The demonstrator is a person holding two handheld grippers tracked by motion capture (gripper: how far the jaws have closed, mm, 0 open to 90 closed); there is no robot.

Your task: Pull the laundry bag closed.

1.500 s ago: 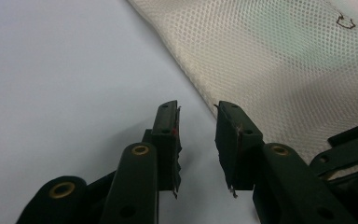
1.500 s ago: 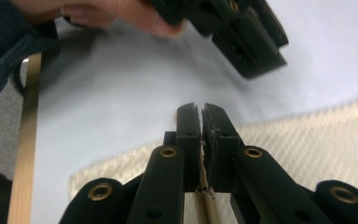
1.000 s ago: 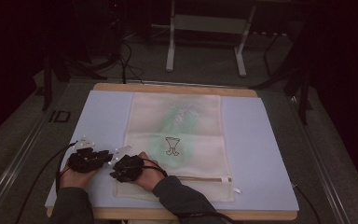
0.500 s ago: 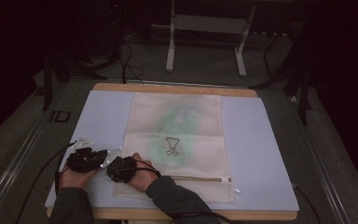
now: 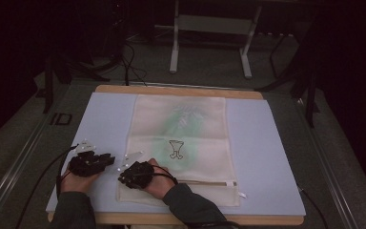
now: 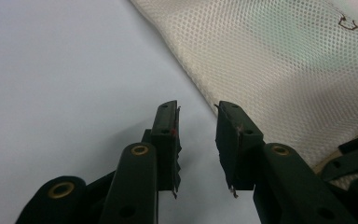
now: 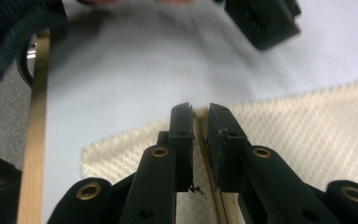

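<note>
So the right gripper (image 7: 199, 108) has its fingers (image 7: 182, 140) pinched nearly together on the tan zipper strip (image 7: 204, 158) of the mesh bag (image 7: 307, 140), the strip running straight between the two pads. From up high that same right gripper (image 5: 134, 174) sits on the bag's near left corner, with the person's right hand (image 5: 159, 183) wrapped around it and a dark sleeve (image 5: 190, 210) trailing off the bottom edge.

The left gripper (image 6: 196, 109) is a different story: its fingers (image 6: 167, 135) stand apart with bare counter between them, holding nothing, tips just beside the bag's left edge. In the high view the left gripper (image 5: 89, 163) is just left of the right one, near but not touching as far as I can tell, it's pretty dim down there.

The mesh bag (image 5: 181, 138) lies flat in the middle of the pale blue counter (image 5: 267, 157), long side running away from the person. It's cream with a faint green patch and a small dark goblet-shaped drawing (image 5: 175, 149) near the middle. The zipper line (image 5: 209, 182) runs across the near end.
</note>
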